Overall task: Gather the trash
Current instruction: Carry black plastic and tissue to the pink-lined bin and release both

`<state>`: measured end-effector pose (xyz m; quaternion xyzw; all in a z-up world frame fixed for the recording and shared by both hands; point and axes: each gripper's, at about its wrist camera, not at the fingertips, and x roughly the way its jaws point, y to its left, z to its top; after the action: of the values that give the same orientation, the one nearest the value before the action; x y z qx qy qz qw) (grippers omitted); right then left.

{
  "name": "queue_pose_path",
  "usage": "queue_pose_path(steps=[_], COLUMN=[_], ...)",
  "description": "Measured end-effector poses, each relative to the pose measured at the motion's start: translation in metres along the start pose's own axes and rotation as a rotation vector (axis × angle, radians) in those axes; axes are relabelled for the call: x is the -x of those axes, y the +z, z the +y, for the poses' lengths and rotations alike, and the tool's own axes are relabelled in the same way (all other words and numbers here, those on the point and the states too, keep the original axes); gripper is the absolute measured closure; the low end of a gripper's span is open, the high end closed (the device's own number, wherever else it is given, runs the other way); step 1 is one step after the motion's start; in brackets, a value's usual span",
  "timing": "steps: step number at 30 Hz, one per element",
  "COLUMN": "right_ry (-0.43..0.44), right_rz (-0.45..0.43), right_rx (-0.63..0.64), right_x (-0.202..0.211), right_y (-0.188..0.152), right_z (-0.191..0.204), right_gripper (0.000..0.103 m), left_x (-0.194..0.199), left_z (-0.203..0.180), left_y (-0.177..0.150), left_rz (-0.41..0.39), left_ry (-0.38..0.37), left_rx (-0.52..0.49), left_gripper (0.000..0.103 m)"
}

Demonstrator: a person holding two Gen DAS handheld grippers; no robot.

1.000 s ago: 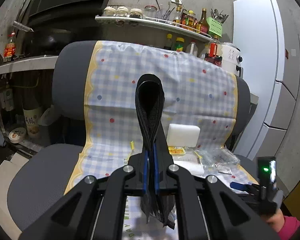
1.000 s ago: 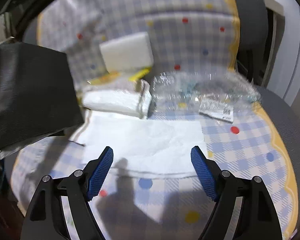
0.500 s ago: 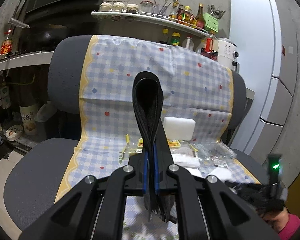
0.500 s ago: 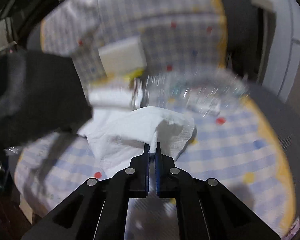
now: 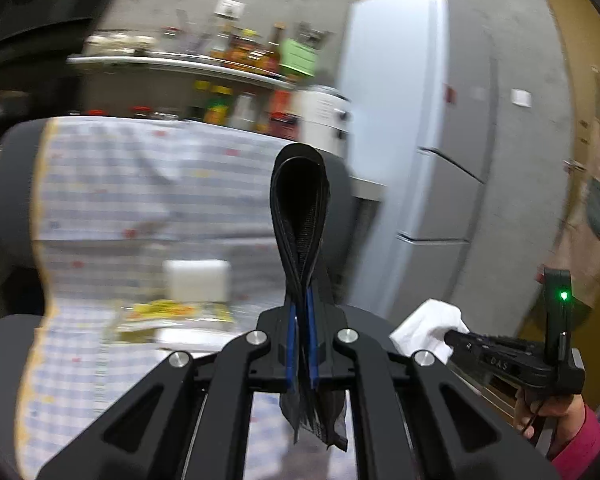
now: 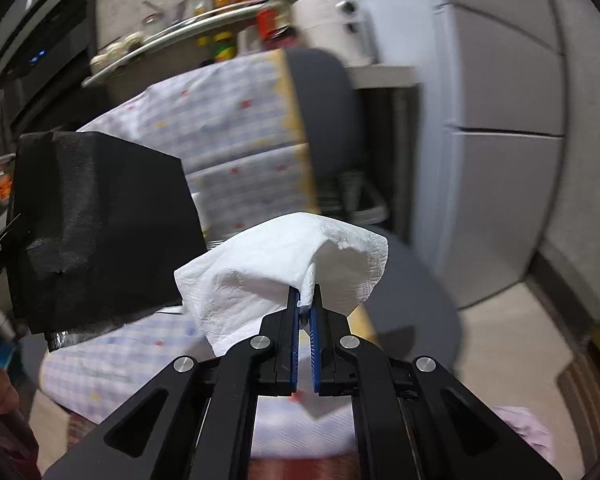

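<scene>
My left gripper [image 5: 302, 316] is shut on the rim of a black trash bag [image 5: 300, 216], which stands up in a loop between the jaws; the same bag [image 6: 96, 224] shows at the left of the right wrist view. My right gripper [image 6: 305, 300] is shut on a white paper tissue [image 6: 276, 276], lifted off the chair seat and just right of the bag. The tissue [image 5: 426, 326] and right gripper [image 5: 452, 338] also show at lower right in the left wrist view. More trash lies on the seat: yellow wrappers [image 5: 168, 312] and a white block [image 5: 196, 284].
The chair [image 5: 4, 200] is grey, draped with a checked dotted cloth [image 5: 140, 192]. A white fridge [image 5: 420, 140] stands to the right. A shelf of bottles and jars [image 5: 236, 60] runs behind the chair. A light floor [image 6: 508, 344] lies at right.
My right gripper closed on the white tissue, lifted it off the seat and swung right. The left gripper with the bag also turned right, toward the fridge.
</scene>
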<state>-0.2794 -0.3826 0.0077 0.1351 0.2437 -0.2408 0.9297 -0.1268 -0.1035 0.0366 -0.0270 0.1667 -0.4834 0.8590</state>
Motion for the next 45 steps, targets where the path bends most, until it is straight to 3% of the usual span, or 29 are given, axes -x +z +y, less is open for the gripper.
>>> queue_pose_path(steps=[11, 18, 25, 32, 34, 35, 36, 38, 45], right_ry=[-0.375, -0.520, -0.564, -0.570, -0.571, -0.571, -0.570, -0.568, -0.528], right_rz=[-0.036, -0.048, -0.049, -0.020, -0.006, 0.005, 0.011, 0.029, 0.135], right_rx=[-0.188, -0.279, -0.355, -0.397, -0.408, -0.415, -0.419, -0.427, -0.455], right_x=[0.094, 0.127, 0.136, 0.134, 0.131, 0.129, 0.127, 0.124, 0.094], right_y=[-0.052, -0.093, -0.120, -0.138, -0.142, -0.145, -0.147, -0.152, -0.172], right_z=[-0.121, -0.161, -0.191, -0.208, -0.213, -0.216, -0.218, -0.223, -0.229], right_gripper=[0.097, 0.097, 0.097, 0.096, 0.095, 0.095, 0.095, 0.093, 0.093], left_x=[-0.070, -0.096, -0.122, -0.162, -0.174, -0.179, -0.183, -0.186, -0.183], left_z=[-0.141, -0.215, -0.264, -0.299, -0.304, -0.306, -0.307, -0.303, -0.284], left_y=[-0.031, -0.074, -0.129, -0.181, -0.193, -0.199, -0.202, -0.201, -0.174], left_rz=[0.148, 0.254, 0.421, 0.670, 0.733, 0.753, 0.758, 0.742, 0.657], left_ry=[-0.414, -0.557, -0.617, -0.652, -0.636, -0.617, -0.602, -0.570, -0.554], left_rx=[-0.107, -0.196, -0.324, -0.437, -0.466, -0.474, -0.479, -0.481, -0.403], left_gripper=[0.100, 0.100, 0.100, 0.099, 0.096, 0.088, 0.073, 0.056, 0.055])
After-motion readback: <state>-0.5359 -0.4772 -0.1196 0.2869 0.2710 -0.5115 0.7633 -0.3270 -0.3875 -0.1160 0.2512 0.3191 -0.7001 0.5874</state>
